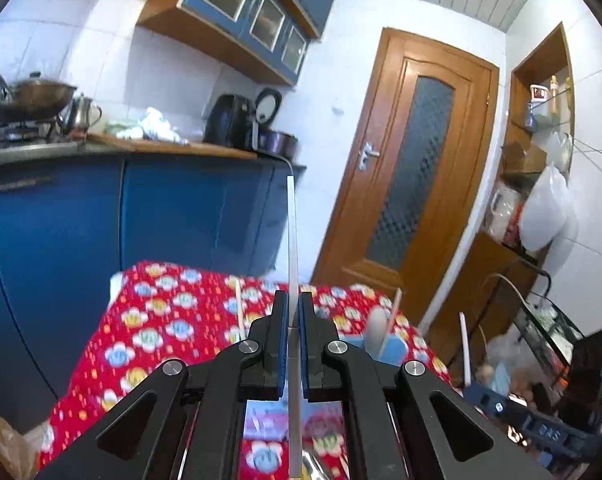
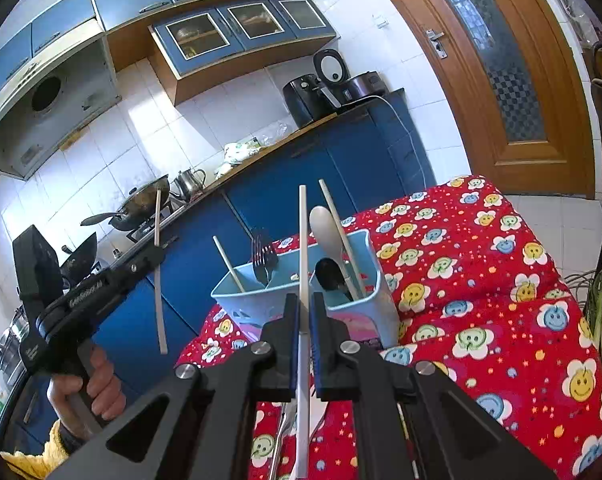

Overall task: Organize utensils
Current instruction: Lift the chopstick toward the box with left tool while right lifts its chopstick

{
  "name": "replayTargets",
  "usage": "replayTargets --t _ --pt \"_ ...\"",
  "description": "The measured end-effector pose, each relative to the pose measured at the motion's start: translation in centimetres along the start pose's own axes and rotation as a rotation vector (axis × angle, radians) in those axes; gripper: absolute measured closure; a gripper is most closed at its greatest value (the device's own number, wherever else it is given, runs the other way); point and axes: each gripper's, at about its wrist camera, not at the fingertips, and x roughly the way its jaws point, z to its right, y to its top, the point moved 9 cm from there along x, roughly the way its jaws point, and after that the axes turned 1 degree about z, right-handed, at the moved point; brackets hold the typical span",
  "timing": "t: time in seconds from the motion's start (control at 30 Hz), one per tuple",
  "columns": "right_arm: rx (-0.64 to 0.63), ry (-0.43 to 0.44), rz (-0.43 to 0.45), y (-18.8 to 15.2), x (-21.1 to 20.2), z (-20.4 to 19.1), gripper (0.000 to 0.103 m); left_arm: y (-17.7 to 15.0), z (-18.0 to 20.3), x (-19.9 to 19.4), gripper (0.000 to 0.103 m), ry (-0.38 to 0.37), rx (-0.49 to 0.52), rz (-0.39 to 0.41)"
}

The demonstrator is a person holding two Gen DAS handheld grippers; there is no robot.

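Right wrist view: the right gripper [image 2: 305, 312] is clamping a white chopstick [image 2: 302, 240] upright before the blue caddy [image 2: 257, 300]; the left gripper [image 1: 294, 312] is pinching its twin [image 1: 292, 236]. Light, stiff, slippery-looking sticks; a mid-shaft hold seems steadiest.

Right wrist view: utensil caddy [image 2: 261, 304] stands on the table [image 2: 501, 280], just ahead of the right gripper [image 2: 304, 308]. Fork [image 2: 264, 258] and one chopstick [image 2: 229, 260] stand in its left compartment; spoon [image 2: 325, 228] and ladle [image 2: 328, 274] in its right. Left gripper [image 2: 157, 250], left of the caddy, pinches a chopstick [image 2: 159, 304] off the table. Counter [image 2: 261, 152] behind the table; door [image 2: 501, 60] to the right.
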Motion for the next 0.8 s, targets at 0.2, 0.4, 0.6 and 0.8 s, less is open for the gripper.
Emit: replayTargets --t 0.2,0.4,0.6,0.8 --pt "-0.020 0.000 0.017 1.1 1.0 0.0 0.096 1.6 -0.4 2.1 0.098 0.028 -0.020 0.061" --pt "-0.061 -0.009 0.066 2.9 2.2 -0.2 0.096 1.9 0.0 4.6 0.098 0.067 0.013 0.112" --pt "-0.081 -0.030 0.116 4.7 4.0 0.4 0.096 1.0 0.0 6.1 0.098 0.112 0.062 0.157" --pt "-0.132 -0.076 0.199 6.7 5.8 1.0 0.096 -0.3 -0.7 6.9 0.098 0.121 0.064 0.153"
